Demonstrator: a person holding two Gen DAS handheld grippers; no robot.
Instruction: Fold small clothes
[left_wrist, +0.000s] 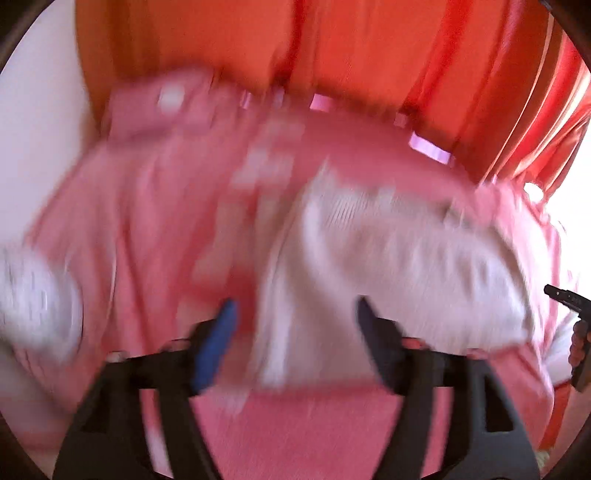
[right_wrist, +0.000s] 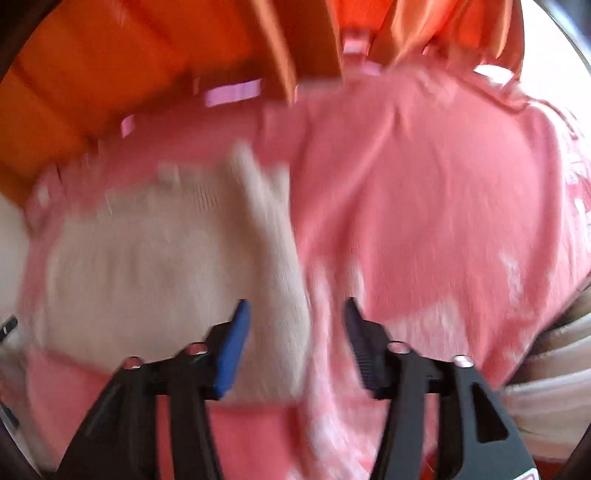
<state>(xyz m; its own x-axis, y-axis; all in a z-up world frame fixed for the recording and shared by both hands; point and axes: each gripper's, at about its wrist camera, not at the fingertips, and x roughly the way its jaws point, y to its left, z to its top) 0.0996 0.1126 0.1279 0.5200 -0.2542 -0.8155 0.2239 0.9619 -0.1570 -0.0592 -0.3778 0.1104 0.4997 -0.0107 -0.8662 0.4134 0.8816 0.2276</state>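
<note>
Both views are heavily motion-blurred, so fine detail is lost. A cream-white ribbed knit garment (left_wrist: 406, 266) lies on a pink cloth spread with pale printed patches (left_wrist: 155, 221), which covers the surface beneath; whether that surface is a tabletop or a bed cannot be told. Behind the far edge of the spread hang orange pleated curtains (left_wrist: 332, 44), with small bright violet patches (left_wrist: 430, 147) along that edge.

In the left wrist view the garment's long axis runs roughly left to right, widening toward the right side of the spread. In the right wrist view the same garment (right_wrist: 159, 266) fills the left half, with one narrower ribbed strip reaching away toward the curtains (right_wrist: 110, 74).

The left tool (left_wrist: 295, 314) hovers with its fingers spread apart, one blue-padded and one dark, over the near edge of the garment; nothing is pinched between them. The right tool (right_wrist: 295, 317) is likewise spread wide, its fingers straddling the line where the garment's edge meets the pink spread (right_wrist: 424, 203), holding nothing.

A second white blurred cloth (left_wrist: 33, 299) sits at the left edge of the spread.
</note>
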